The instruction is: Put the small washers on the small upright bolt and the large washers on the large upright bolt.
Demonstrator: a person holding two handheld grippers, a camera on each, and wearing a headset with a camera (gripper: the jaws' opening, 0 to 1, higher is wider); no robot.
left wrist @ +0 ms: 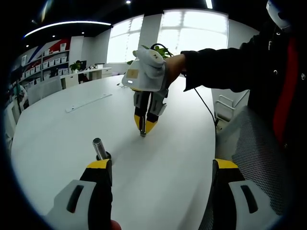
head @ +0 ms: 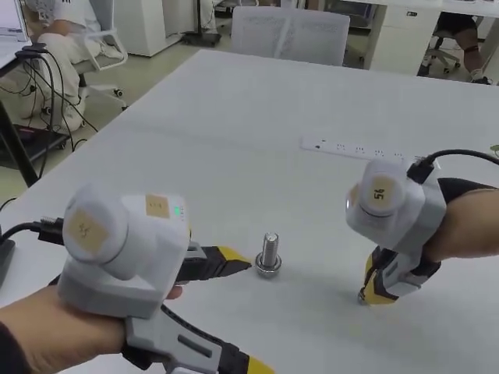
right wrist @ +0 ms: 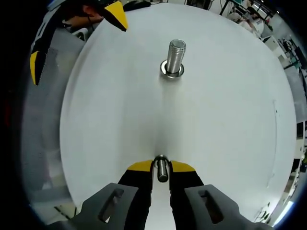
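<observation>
The left gripper (left wrist: 162, 165) is seen with its yellow-tipped jaws held wide apart over the white table (left wrist: 57, 139). An upright bolt (left wrist: 100, 148) is seen just beside one jaw tip. Beyond, the right gripper (left wrist: 143, 129) is pointed downward, pinched on a small metal piece (left wrist: 142, 134).

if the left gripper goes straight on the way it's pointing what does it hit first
Most likely the upright silver threaded bolt, standing just beyond one yellow-tipped finger of the open left gripper. Between the fingers the way looks free until the right gripper, though depth is unclear.

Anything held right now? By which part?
Right hand-held gripper pinches the small bolt by its shaft; left hand-held gripper open, empty.
</observation>
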